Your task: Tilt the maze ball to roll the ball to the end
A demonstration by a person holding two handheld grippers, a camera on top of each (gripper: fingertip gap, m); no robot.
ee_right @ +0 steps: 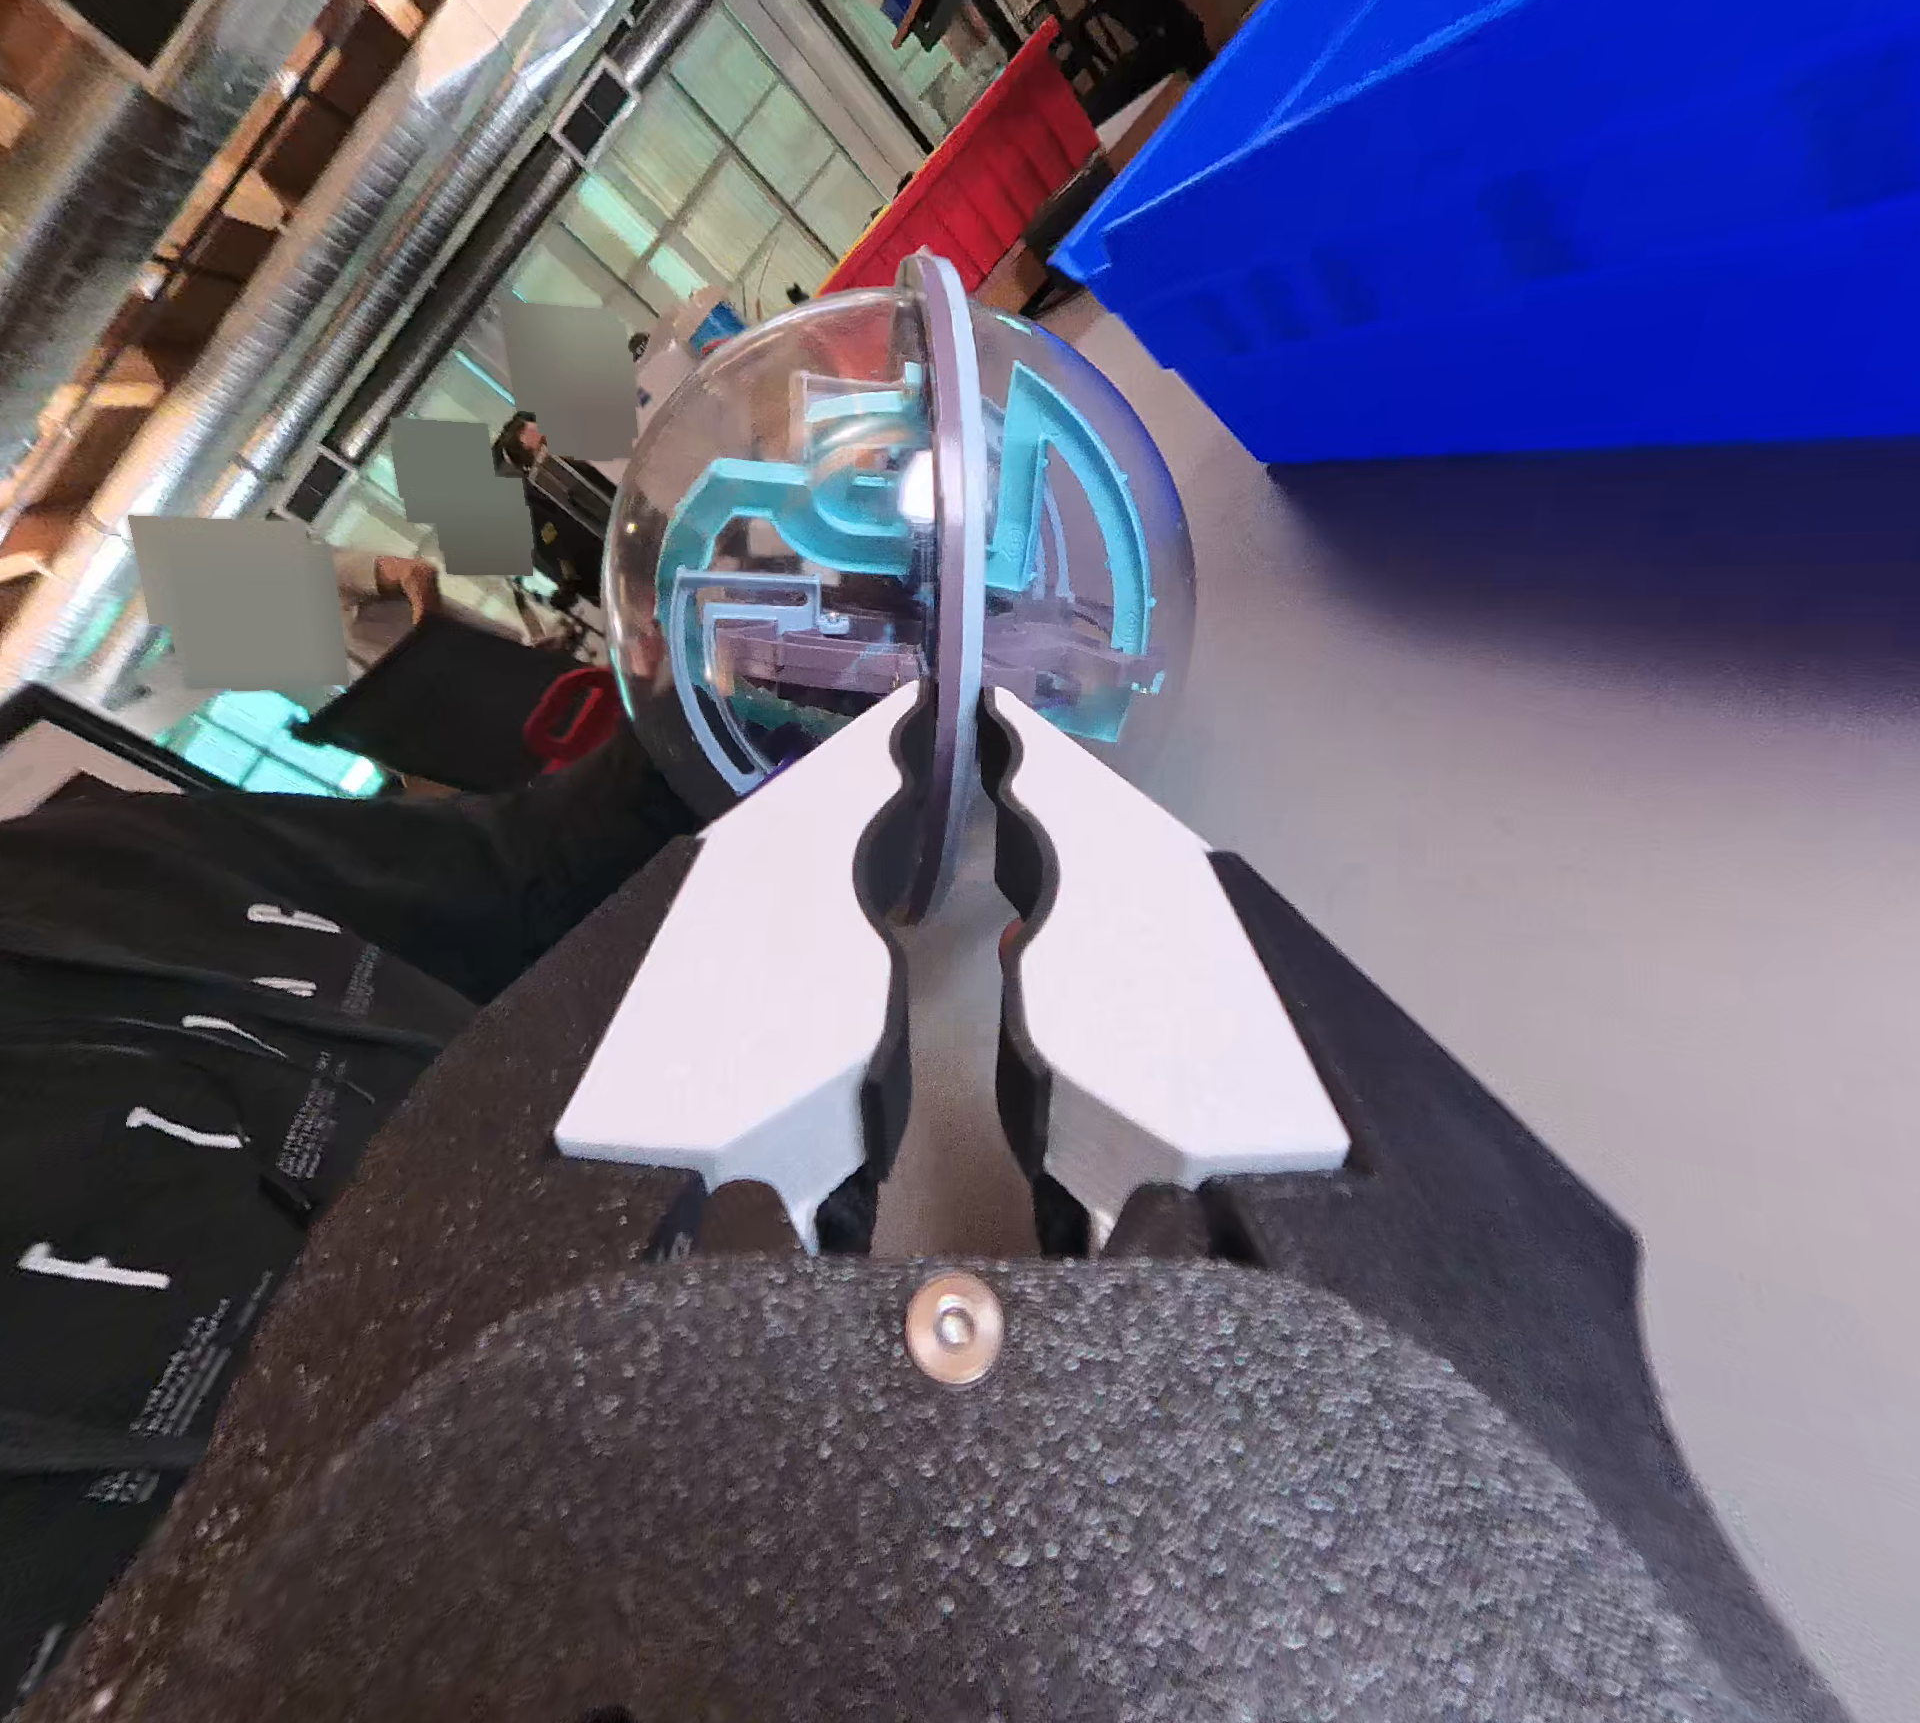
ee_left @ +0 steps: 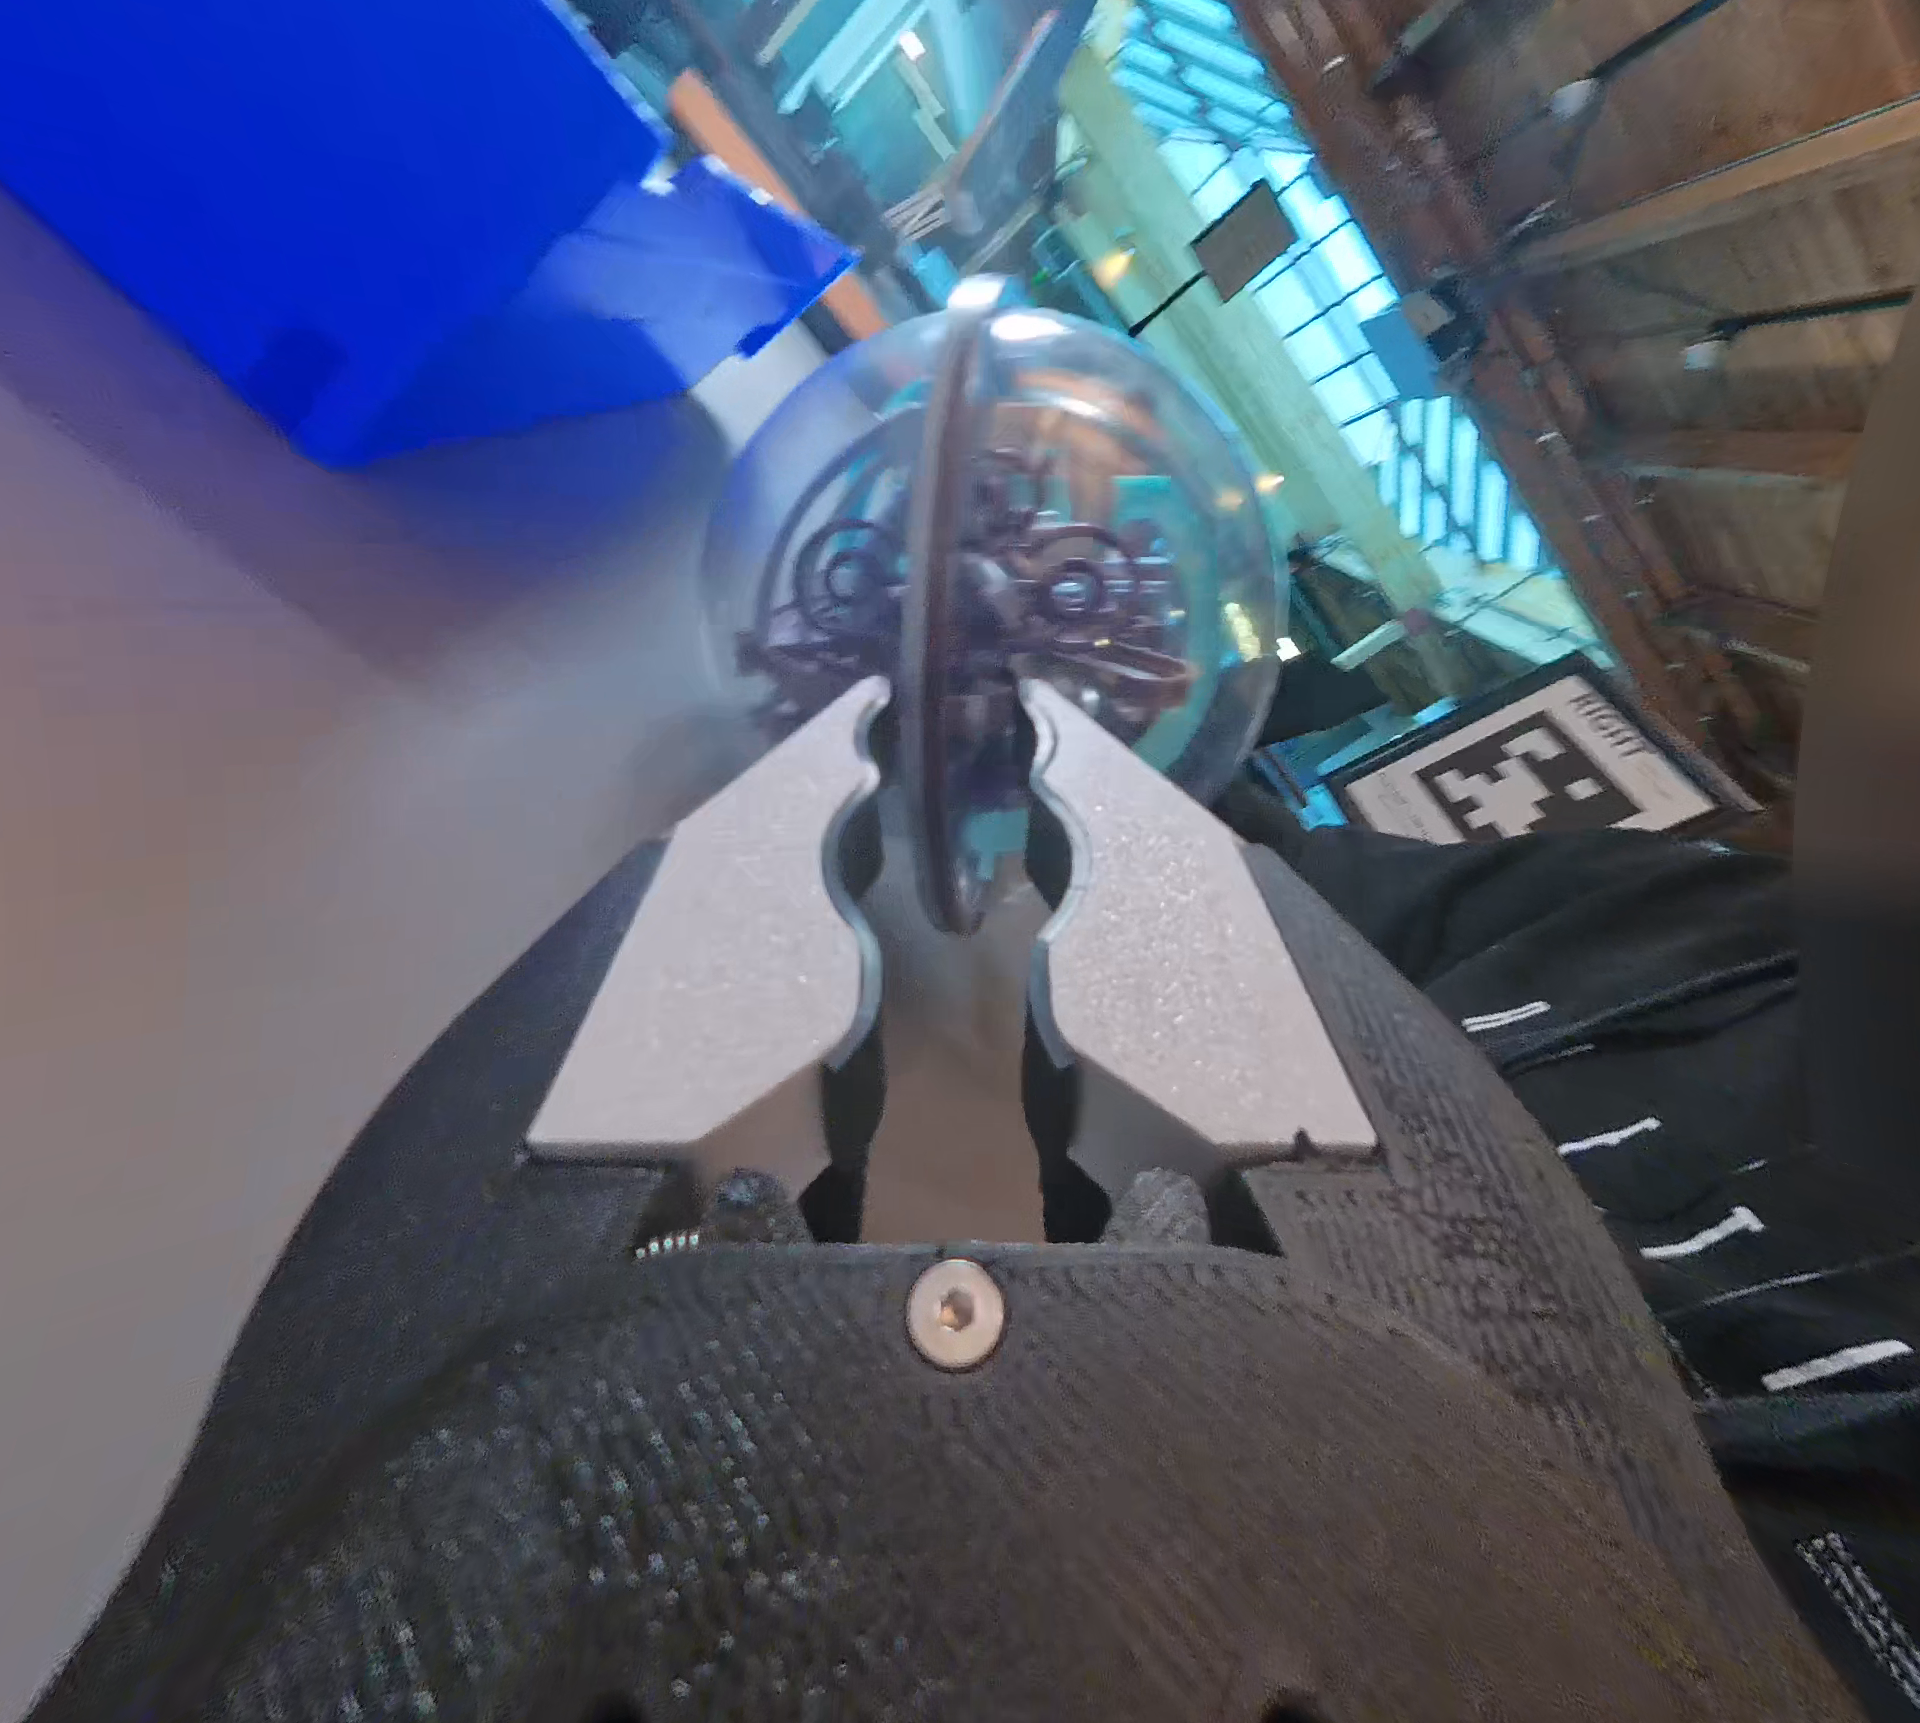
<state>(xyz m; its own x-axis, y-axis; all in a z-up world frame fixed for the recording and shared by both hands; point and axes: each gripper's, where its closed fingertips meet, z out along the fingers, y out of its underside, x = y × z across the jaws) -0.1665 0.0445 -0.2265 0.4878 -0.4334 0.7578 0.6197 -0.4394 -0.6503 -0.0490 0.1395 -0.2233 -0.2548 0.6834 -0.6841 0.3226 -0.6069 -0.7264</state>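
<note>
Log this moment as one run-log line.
phase: tilting | left gripper: shut on maze ball rim | right gripper: shut on same rim | small ball: on teal track | blue bin: beside

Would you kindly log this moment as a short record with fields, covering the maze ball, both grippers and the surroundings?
object: clear maze ball with turquoise tracks and an equatorial rim
left gripper: shut on the rim
right gripper: shut on the rim
inner ball: small silver ball on a turquoise track by the rim
ball support: appears lifted off the grey table
nearby: blue bins

Blue bins point(ee_right: 1558, 167) on grey table point(ee_right: 1558, 790).
</note>
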